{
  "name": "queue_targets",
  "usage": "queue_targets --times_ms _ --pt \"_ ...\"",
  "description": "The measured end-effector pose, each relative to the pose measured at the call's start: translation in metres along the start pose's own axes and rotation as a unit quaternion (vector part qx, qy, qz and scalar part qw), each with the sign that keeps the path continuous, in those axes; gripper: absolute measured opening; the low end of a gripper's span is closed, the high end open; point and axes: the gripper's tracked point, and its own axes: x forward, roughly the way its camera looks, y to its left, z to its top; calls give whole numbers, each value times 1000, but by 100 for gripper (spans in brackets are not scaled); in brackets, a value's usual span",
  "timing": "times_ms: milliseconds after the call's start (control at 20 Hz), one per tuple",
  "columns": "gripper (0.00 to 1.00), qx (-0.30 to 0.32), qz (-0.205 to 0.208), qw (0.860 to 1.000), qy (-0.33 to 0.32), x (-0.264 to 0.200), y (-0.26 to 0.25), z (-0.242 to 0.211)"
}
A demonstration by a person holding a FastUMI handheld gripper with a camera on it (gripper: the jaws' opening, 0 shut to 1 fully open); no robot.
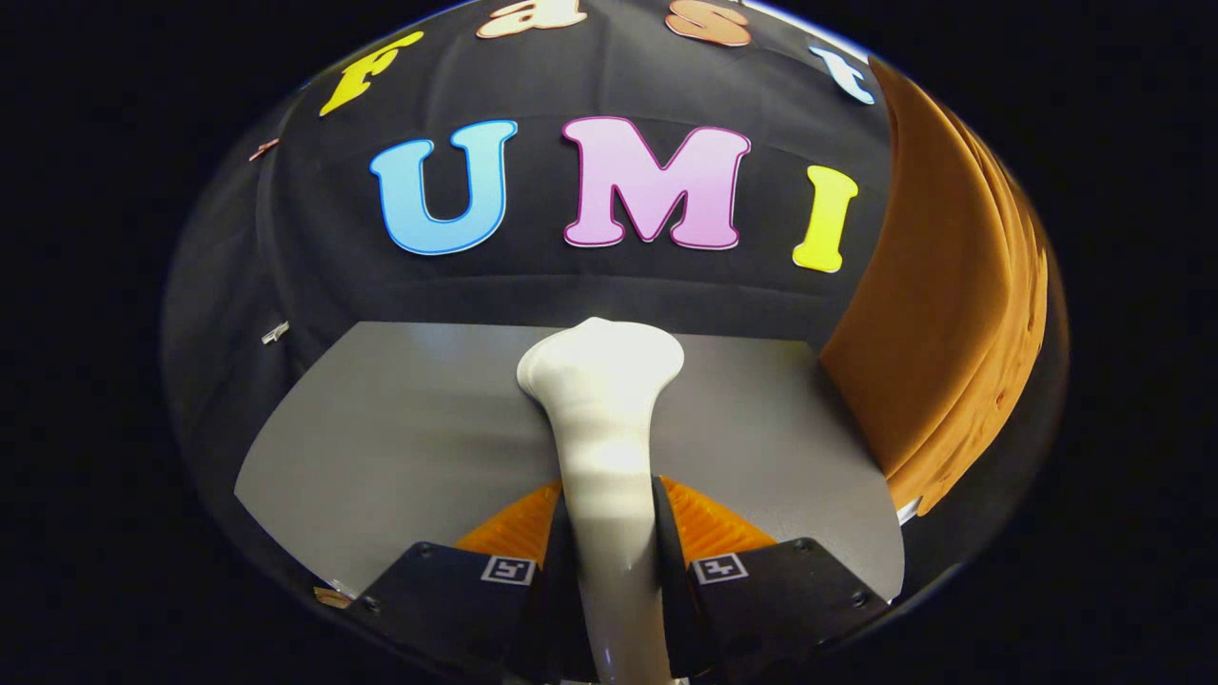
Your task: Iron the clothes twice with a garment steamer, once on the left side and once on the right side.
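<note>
A white garment steamer (pixel 605 419) runs forward from between my fingers, its handle pinched by both pads and its wide head held out above the grey table (pixel 400 447). My gripper (pixel 609 542) is shut on the handle. An orange-brown garment (pixel 937 314) hangs to the right of the steamer, beyond the table's right edge. The steamer head is apart from the garment, pointing toward the black back wall.
The grey table stretches ahead to the black cloth wall (pixel 285 266). A small metal clip (pixel 275 332) sits on the wall at the left. Open table surface lies on both sides of the steamer.
</note>
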Motion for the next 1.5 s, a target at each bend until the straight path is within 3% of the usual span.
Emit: queue_targets --times_ms 250,650,1000,1100,1500 --pt "45 5 28 999 -24 -12 2 10" --pt "44 26 92 989 -109 -74 7 47" --pt "44 54 85 978 -181 -154 2 61" --pt "44 59 97 972 -208 -185 14 66" --pt "44 18 74 942 -327 -313 41 73"
